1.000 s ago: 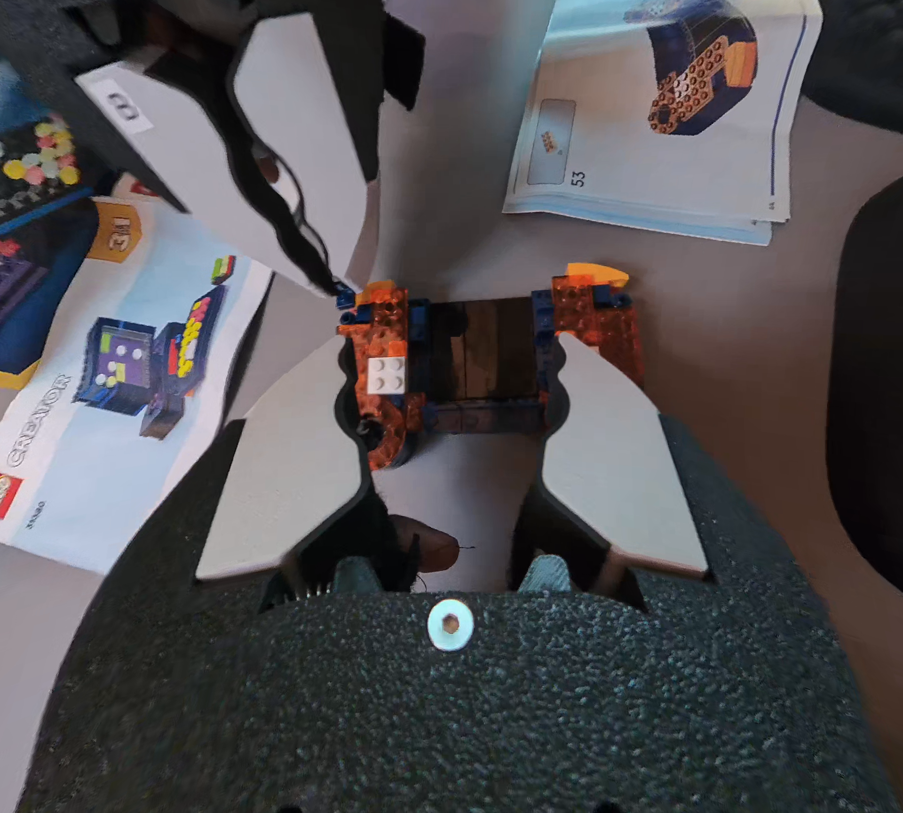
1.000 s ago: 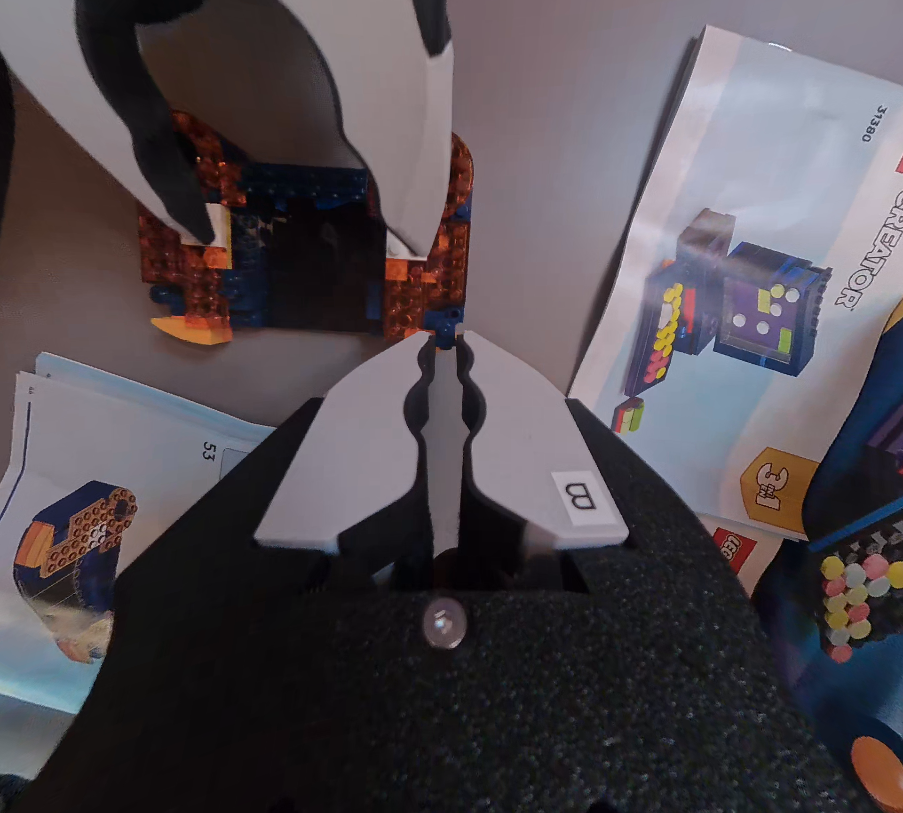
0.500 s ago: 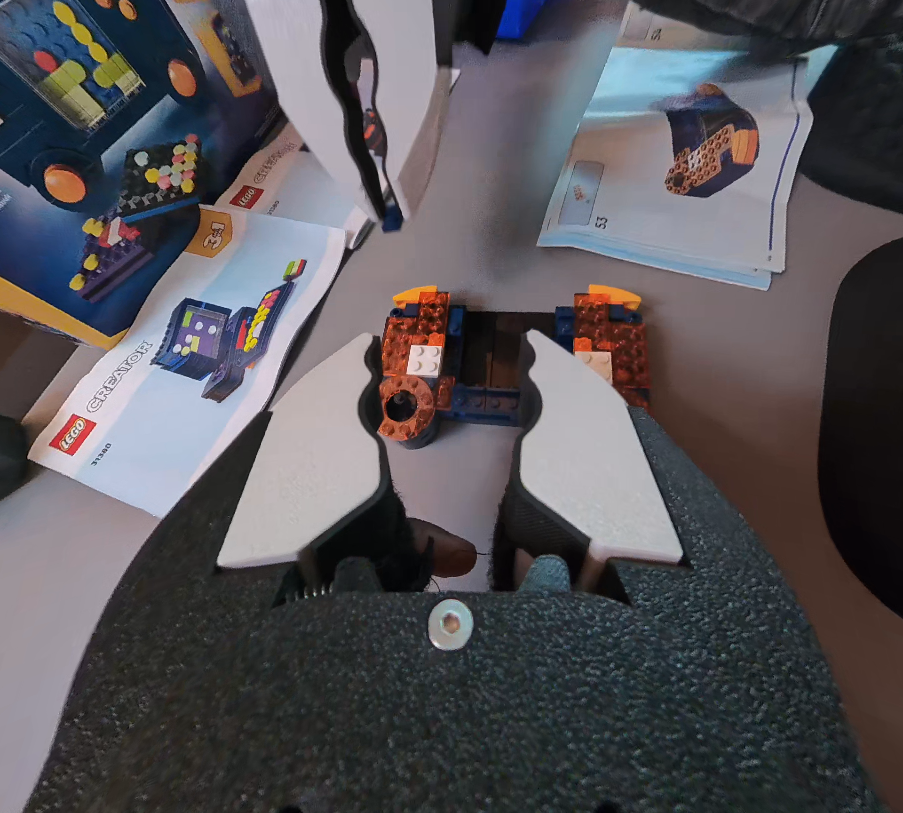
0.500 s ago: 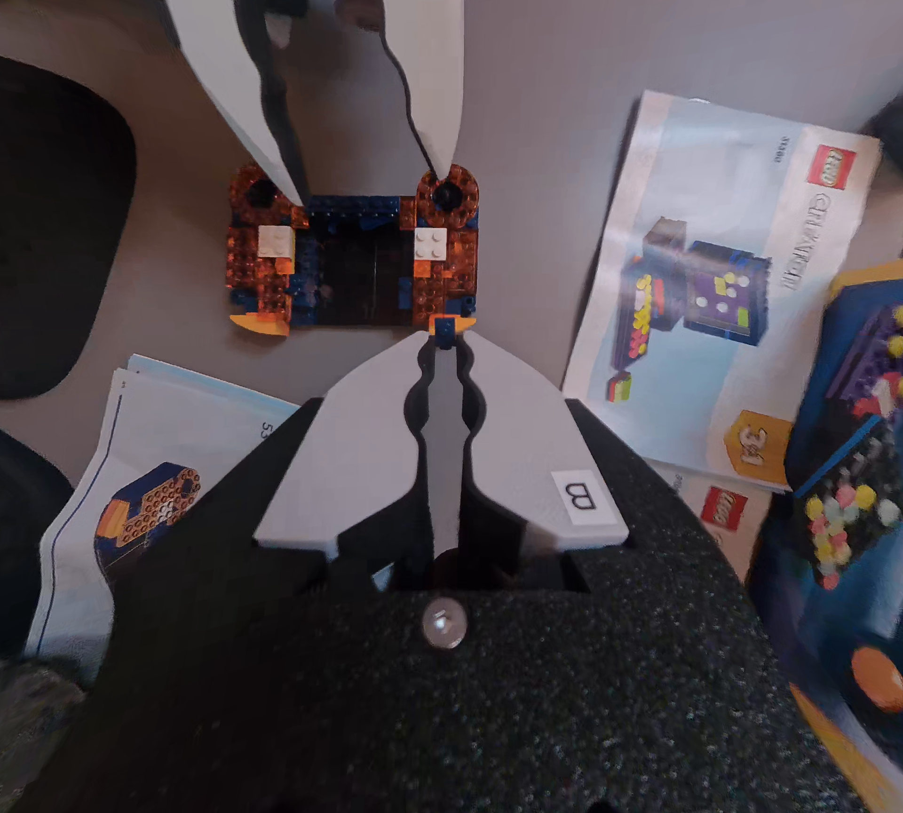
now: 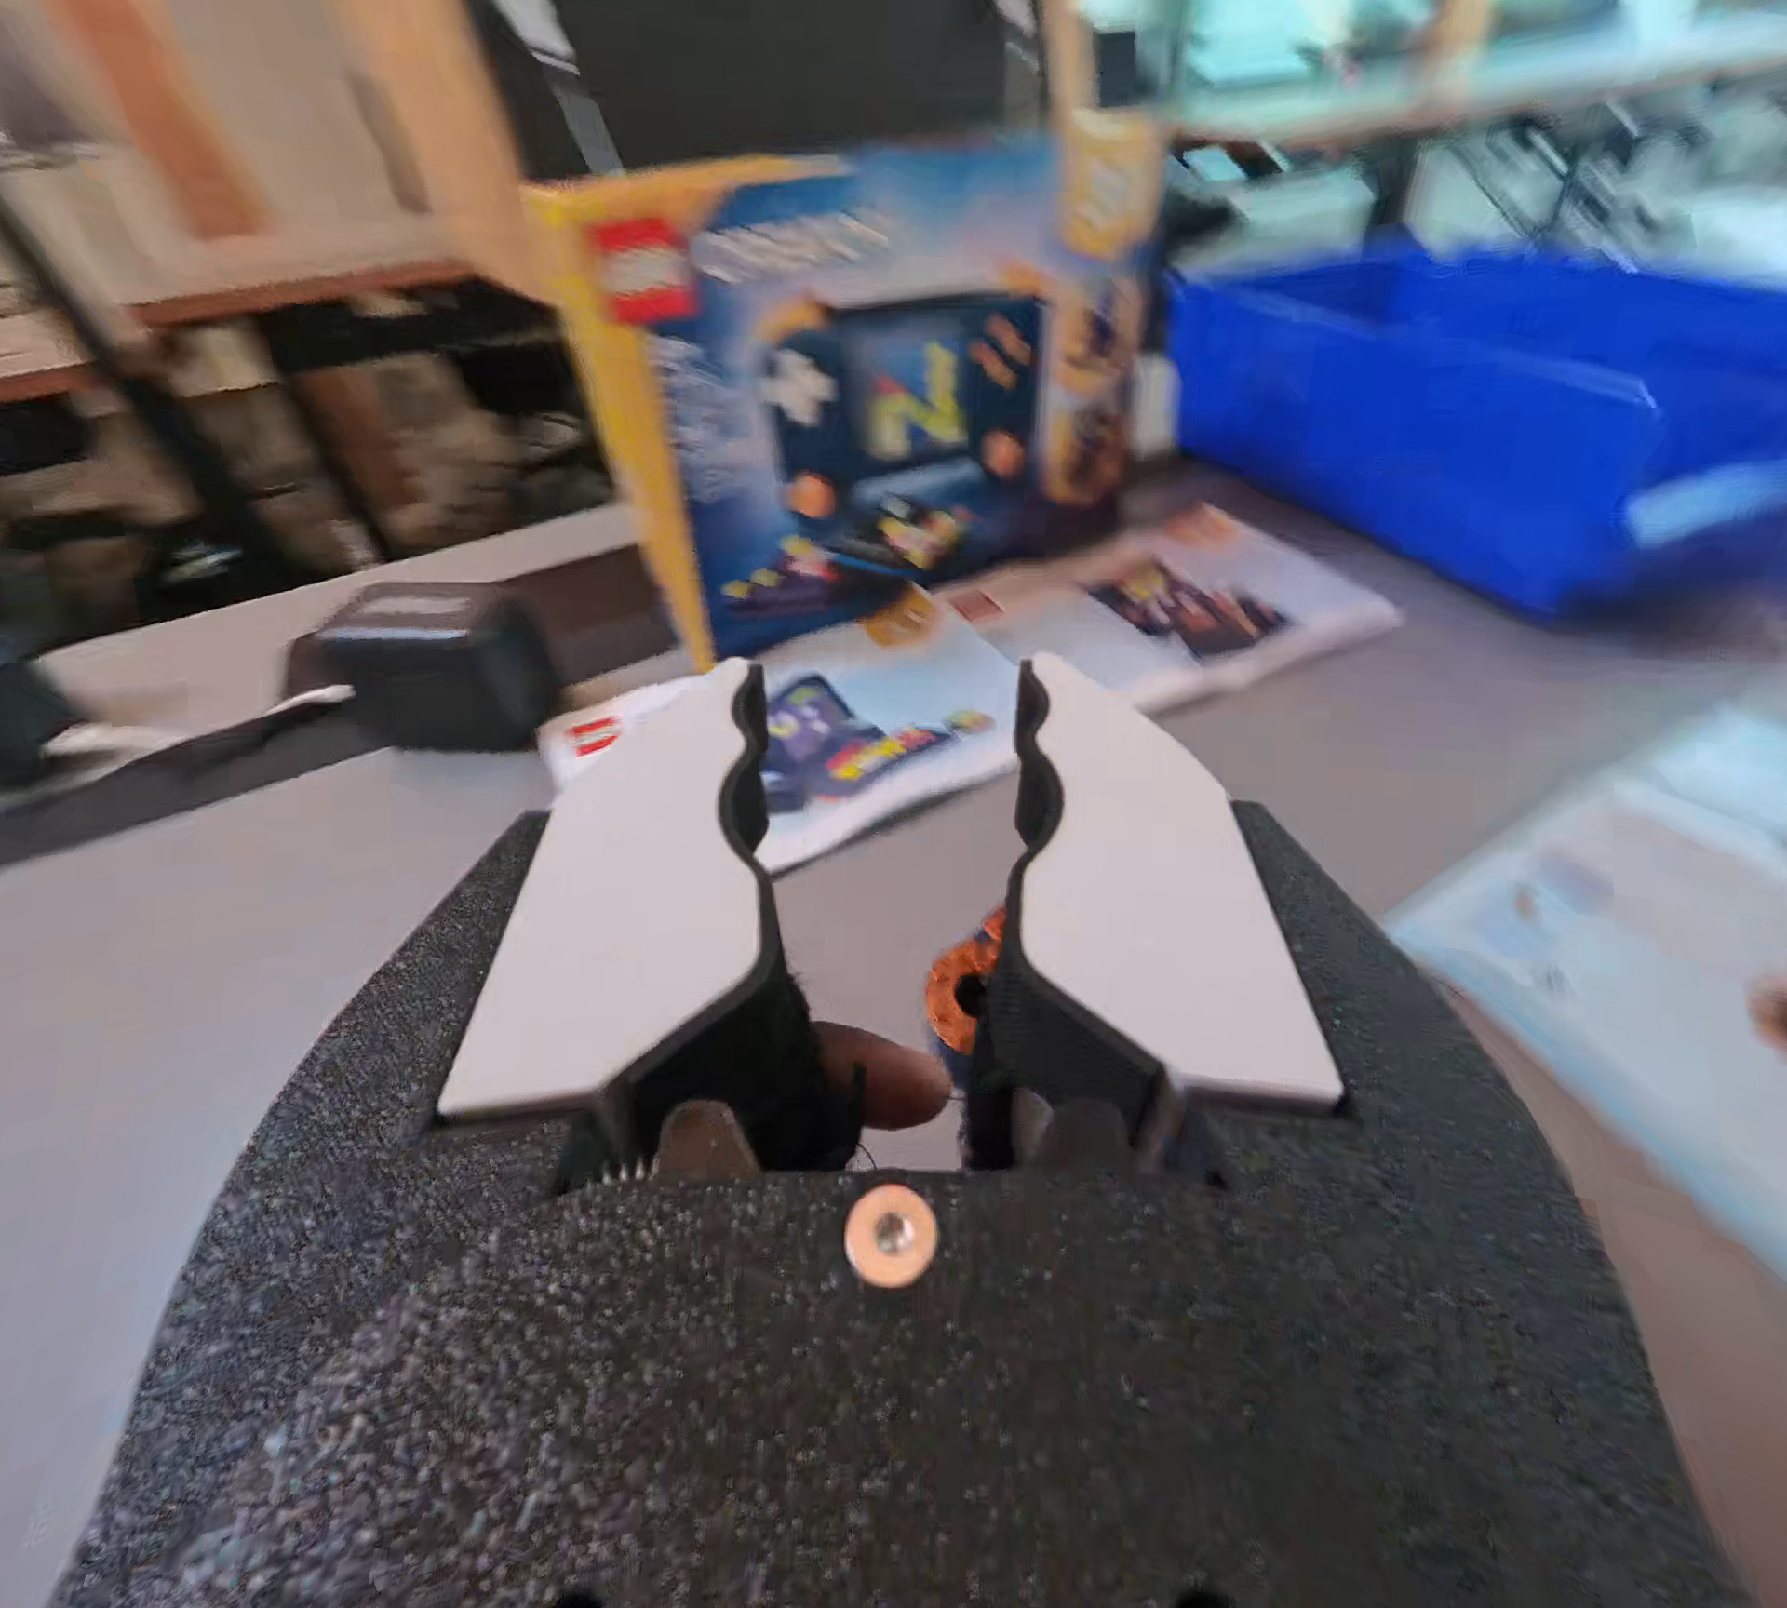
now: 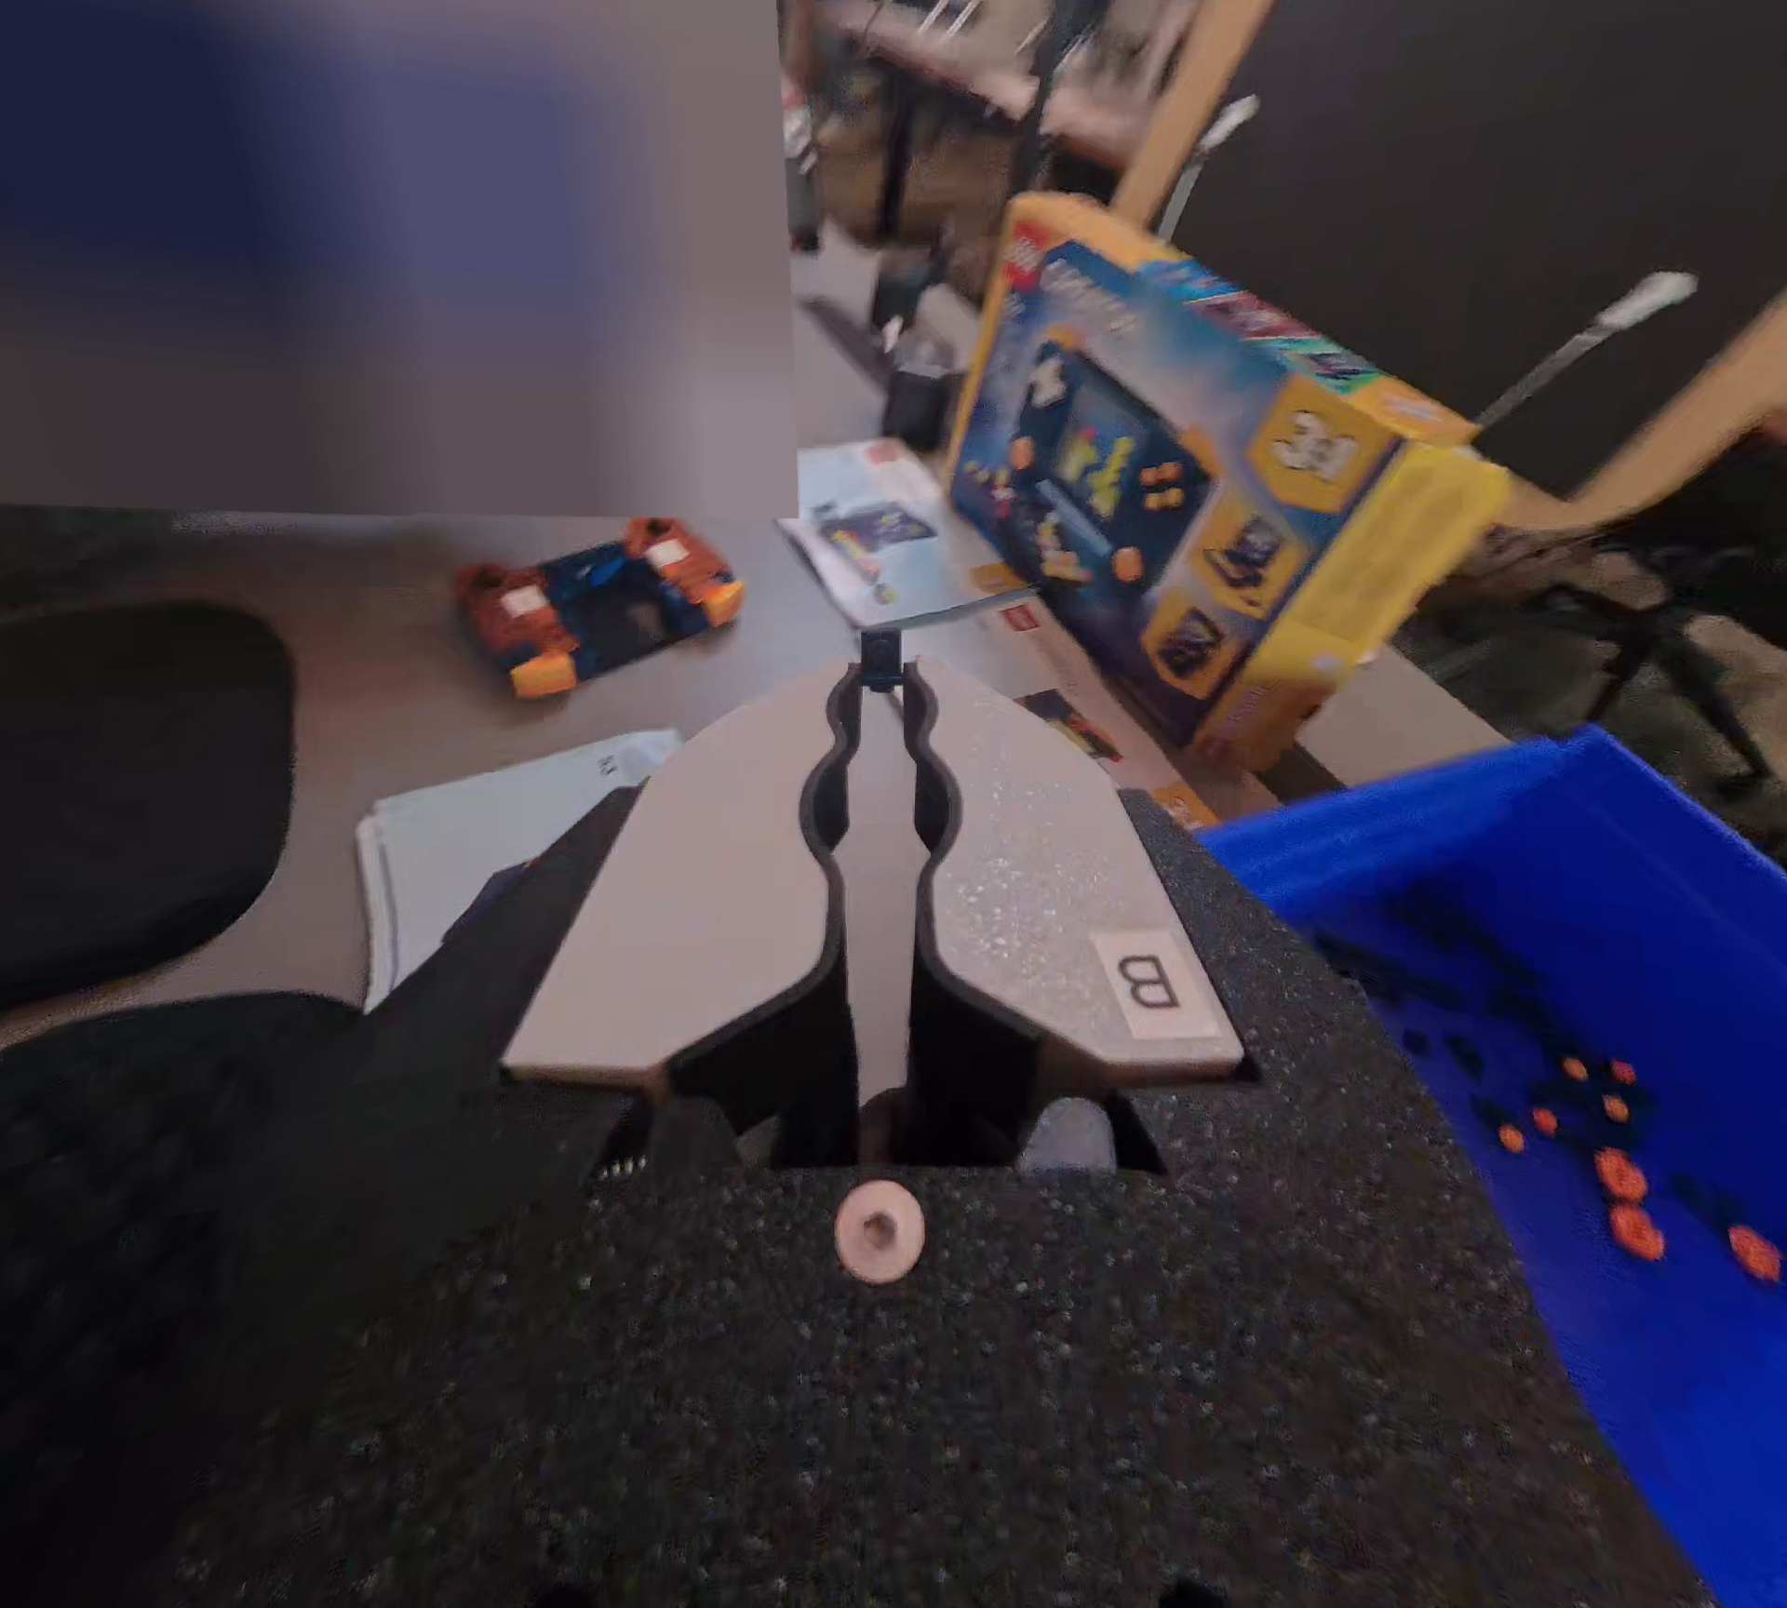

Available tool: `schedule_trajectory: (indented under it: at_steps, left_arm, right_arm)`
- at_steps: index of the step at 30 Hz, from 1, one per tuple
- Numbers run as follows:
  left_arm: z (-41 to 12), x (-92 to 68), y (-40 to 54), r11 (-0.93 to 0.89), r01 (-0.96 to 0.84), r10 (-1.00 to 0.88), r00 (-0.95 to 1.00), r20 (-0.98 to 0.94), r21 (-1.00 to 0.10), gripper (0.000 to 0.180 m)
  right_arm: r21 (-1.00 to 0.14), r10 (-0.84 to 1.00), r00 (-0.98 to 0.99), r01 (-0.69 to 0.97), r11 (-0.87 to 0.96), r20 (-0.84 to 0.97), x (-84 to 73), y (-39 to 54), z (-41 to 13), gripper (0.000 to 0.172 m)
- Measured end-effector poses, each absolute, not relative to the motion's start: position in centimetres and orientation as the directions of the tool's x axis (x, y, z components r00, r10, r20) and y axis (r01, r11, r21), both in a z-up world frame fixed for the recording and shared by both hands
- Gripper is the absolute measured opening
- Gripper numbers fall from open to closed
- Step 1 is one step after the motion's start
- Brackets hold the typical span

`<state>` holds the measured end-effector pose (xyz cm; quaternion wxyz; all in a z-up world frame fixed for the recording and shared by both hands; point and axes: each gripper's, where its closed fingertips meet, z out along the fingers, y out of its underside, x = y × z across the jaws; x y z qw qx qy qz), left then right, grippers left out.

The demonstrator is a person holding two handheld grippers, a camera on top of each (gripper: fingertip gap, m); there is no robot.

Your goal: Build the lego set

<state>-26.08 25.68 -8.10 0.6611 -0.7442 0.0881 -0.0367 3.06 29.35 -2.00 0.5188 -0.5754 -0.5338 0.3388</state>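
Right tool [image 6: 878, 677]: fingertips clenched on a small dark blue brick [image 6: 878, 661], which stands up out of the very tips. Only the lower end is pinched, pads on either side.

Left tool [image 5: 888, 691]: fingers apart, nothing between the tips. An orange round piece [image 5: 962, 986] shows low at the inner face of the right finger, near its root; whether it is gripped or lies below, cannot tell. View heavily smeared.

At 5 o'clock of the right tool, close by: blue bin [image 6: 1508, 933] with small orange and dark parts loose in the bottom.

At 10 o'clock, further out on the grey desk [image 6: 387, 653]: the orange-and-blue brick build [image 6: 600, 604], lying flat, apart from both tools. Two orange side blocks with white tiles, dark blue middle, yellow-orange wedges at the near corners.

Between, at 9 o'clock: open instruction booklet [image 6: 483, 817]. At 12: a second booklet [image 6: 880, 546]. Beyond, at 1 o'clock: yellow-edged toy box [image 6: 1209, 498], standing.

Risks, as judged: the tip-only hold on the brick is shallow; a knock or twist could flick it out, and it might land in the bin among look-alike parts. Fast swinging blurs both views, which makes any aiming poor.
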Motion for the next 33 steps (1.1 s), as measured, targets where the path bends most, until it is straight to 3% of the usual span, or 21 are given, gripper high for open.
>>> schedule_trajectory:
  at_steps: [3, 6, 10, 21, 33]
  left_arm:
    - [-6.3, -28.6, 24.2, 0.056, 0.135, 0.031, 0.990, 0.137, -0.989, 0.043]
    - [-6.6, -29.5, 23.1, 0.146, 0.203, 0.113, 0.969, 0.220, -0.968, 0.041]
    - [-7.4, -28.9, 23.1, 0.165, 0.146, 0.133, 0.977, 0.169, -0.975, 0.038]
    - [-8.1, -28.2, 23.7, 0.119, -0.061, 0.158, 0.987, -0.041, -0.991, 0.036]
    - [-9.4, -28.8, 23.8, 0.048, -0.206, 0.177, 0.965, -0.195, -0.977, 0.035]
  right_arm:
    - [-0.990, 0.910, 0.395, 0.108, 0.091, 0.126, 7.1, 31.2, -3.7, 0.007]
    - [-0.981, 0.816, 0.547, 0.065, 0.183, 0.188, 10.4, 32.4, -4.1, 0.007]
    - [-0.950, 0.702, 0.654, 0.086, 0.301, 0.282, 13.4, 33.3, -2.9, 0.007]
    - [-0.956, 0.660, 0.736, -0.061, 0.288, 0.151, 16.3, 33.8, -1.5, 0.007]
    - [-0.954, 0.636, 0.751, -0.028, 0.298, 0.177, 16.6, 34.2, -1.9, 0.007]
